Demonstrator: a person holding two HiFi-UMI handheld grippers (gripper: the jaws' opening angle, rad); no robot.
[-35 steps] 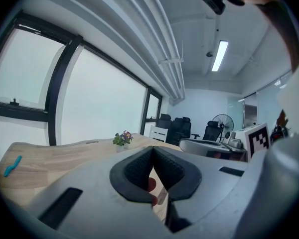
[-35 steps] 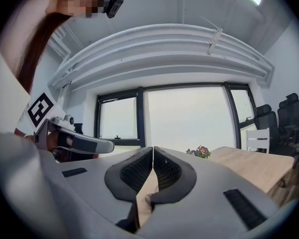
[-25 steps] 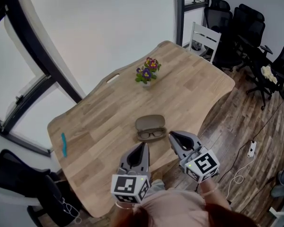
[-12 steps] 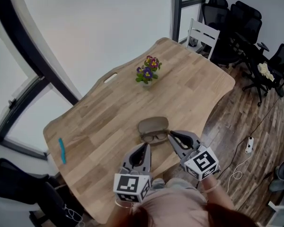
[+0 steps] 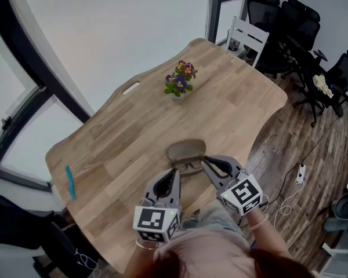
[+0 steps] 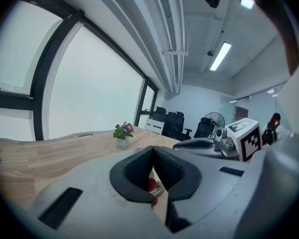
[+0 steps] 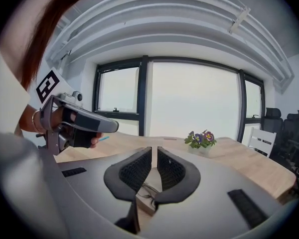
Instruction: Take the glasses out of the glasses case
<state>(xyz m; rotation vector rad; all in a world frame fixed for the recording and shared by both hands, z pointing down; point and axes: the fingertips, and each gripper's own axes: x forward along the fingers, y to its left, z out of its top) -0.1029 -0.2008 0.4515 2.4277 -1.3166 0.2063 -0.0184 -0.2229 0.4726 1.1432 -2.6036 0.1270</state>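
The brown glasses case (image 5: 185,150) lies open on the wooden table (image 5: 127,138), near its front edge. Dark-framed glasses (image 5: 189,167) rest in the case's near half. My left gripper (image 5: 174,174) hovers just left of the glasses, its jaws pressed together and empty. My right gripper (image 5: 206,164) has its tip at the right end of the glasses; its jaws stand a thin slit apart with nothing between them. Through that slit in the right gripper view, part of the glasses (image 7: 145,193) shows below. Whether the right tip touches them is unclear.
A small pot of flowers (image 5: 179,81) stands at the table's far side. A teal pen (image 5: 69,182) lies near the left edge. A white chair (image 5: 247,35) and several black office chairs (image 5: 293,30) stand beyond the table. A power strip (image 5: 299,173) lies on the floor at right.
Both grippers have edged forward toward the case; the right tip now reaches the glasses' right end. The glasses and case have not moved on the table.
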